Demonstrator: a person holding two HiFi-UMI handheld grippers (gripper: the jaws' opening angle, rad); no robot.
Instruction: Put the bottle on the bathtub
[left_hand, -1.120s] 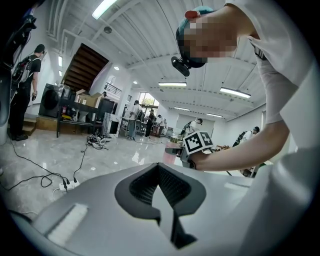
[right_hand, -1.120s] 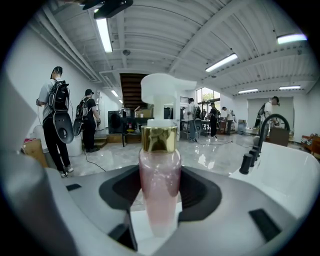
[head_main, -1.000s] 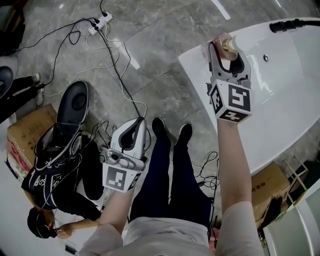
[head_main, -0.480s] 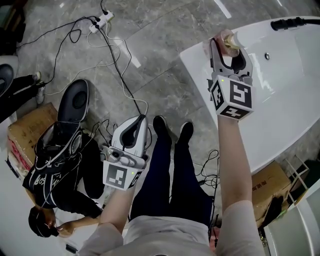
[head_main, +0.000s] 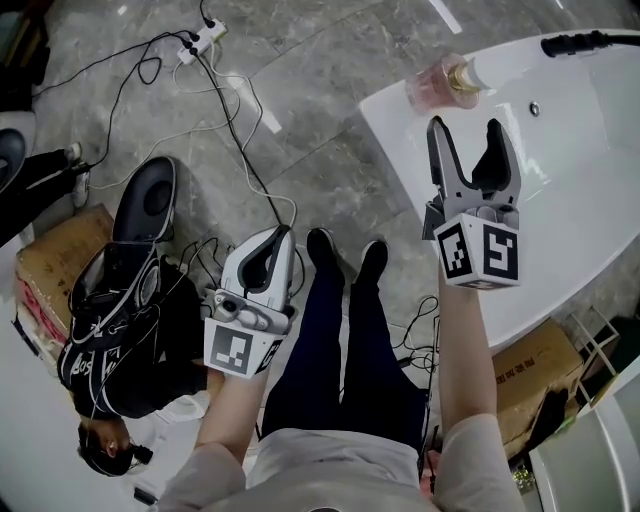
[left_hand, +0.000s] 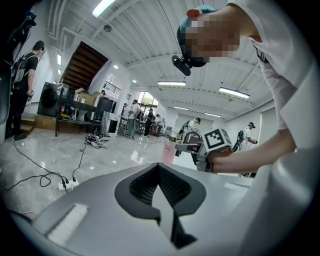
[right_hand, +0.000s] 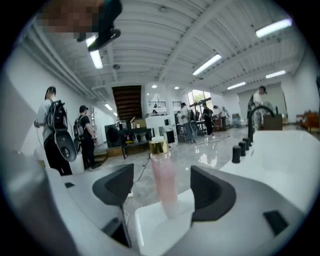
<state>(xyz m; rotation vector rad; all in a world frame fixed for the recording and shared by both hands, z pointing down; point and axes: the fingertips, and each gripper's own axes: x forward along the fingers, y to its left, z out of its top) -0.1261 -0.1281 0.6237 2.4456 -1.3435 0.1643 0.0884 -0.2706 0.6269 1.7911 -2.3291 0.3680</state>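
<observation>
One bottle (head_main: 440, 86), beyond spread right tongs (head_main: 466, 125) (untouched)

No readable text or labels

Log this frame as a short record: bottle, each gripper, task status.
bottle: pink bottle with a gold cap, upright on the corner rim of the bathtub
right gripper: right gripper open, jaws apart on either side of the bottle's line, short of it and not touching
left gripper: left gripper shut, nothing between its jaws, held away from the bathtub
task status: bottle stands on the bathtub, free of both grippers
</observation>
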